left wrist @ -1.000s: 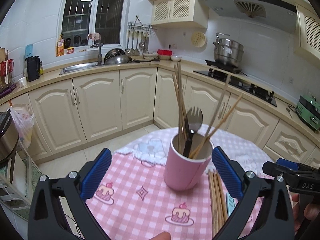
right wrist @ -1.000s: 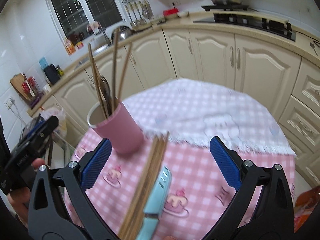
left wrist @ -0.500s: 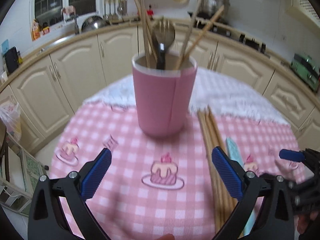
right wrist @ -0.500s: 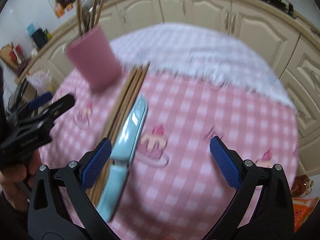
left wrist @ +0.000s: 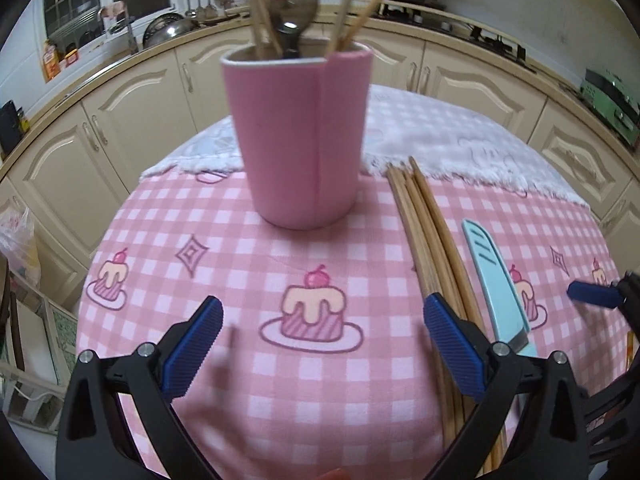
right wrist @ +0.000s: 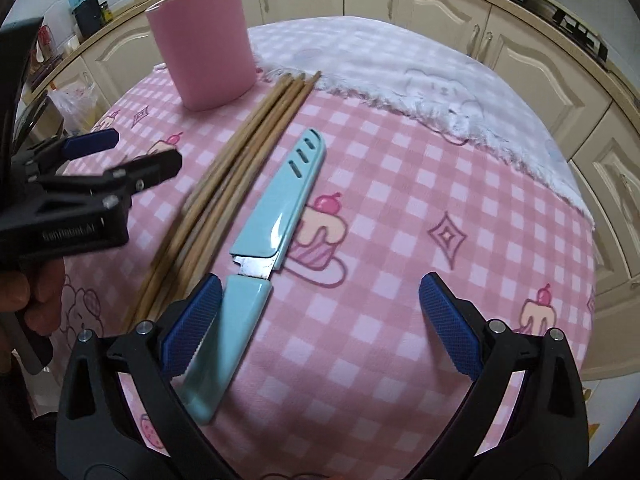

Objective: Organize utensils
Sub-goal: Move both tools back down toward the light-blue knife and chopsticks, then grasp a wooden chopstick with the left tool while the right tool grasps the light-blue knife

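1. Looking along the left gripper in the left wrist view, its blue-padded jaws are seen spread wide with nothing held between them, above a round table covered by a pink checked tablecloth printed with cakes.
2. A pink cup is stood upright on the cloth straight ahead of the gripper; several wooden chopsticks and a dark-handled metal spoon are stood in it, though they are blurred.
3. A bundle of loose wooden chopsticks is laid flat just to the right of the cup, its near end passing under the right-hand finger.
4. A light blue sheathed knife is laid beside the bundle, on its right, roughly parallel to it.
5. In the right wrist view, the right gripper is likewise shown wide open and empty, held low over the cloth.
6. The knife is seen here with its slotted sheath drawn slightly off, so that a strip of bare blade is exposed; its handle lies just beside the left-hand finger, and contact cannot be told.
7. The chopstick bundle is laid to the knife's left, tips pointing towards the pink cup at the far side.
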Tool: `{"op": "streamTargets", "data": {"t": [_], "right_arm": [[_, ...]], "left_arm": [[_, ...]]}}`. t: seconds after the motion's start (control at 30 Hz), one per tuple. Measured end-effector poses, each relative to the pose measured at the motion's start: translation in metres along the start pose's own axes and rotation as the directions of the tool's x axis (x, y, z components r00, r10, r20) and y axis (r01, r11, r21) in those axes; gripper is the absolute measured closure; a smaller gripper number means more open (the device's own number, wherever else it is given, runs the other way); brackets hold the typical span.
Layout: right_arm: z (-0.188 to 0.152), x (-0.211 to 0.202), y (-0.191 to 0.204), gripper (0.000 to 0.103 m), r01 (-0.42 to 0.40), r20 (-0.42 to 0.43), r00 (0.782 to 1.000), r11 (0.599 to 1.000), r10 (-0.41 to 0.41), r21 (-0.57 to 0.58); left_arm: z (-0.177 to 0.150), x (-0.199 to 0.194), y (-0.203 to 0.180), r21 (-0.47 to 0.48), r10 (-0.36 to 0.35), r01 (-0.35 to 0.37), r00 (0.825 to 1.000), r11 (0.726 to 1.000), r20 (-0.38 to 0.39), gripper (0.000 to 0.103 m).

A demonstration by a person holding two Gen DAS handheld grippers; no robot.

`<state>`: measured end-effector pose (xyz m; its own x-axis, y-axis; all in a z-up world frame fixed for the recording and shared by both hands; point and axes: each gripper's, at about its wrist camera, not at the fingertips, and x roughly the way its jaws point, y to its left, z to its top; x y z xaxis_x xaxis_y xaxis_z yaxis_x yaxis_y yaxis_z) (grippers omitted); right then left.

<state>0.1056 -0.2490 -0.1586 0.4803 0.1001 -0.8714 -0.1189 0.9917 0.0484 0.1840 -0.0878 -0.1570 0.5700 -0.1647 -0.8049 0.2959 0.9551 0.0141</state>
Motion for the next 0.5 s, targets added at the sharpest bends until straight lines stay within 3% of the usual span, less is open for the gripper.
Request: {"op": "streamTargets", "data": {"t": [0.17,0.5], "right_arm": [[0.0,-0.001,-0.011,0.006,0.006,-0.002,1.0,1.0,-0.006,0.017],[0.003,0.001,-0.023,0.006,0.009,-0.002,1.0,0.999,-0.009,0.05]], "left_arm": [[0.002,0.01,-0.009,0.034,0.009,-0.009,1.0,0.999,-0.025,0.005],[0.014,0.025,-0.012,0.002,-0.003,0.003,0.999,1.0,-0.048,0.005]]}}
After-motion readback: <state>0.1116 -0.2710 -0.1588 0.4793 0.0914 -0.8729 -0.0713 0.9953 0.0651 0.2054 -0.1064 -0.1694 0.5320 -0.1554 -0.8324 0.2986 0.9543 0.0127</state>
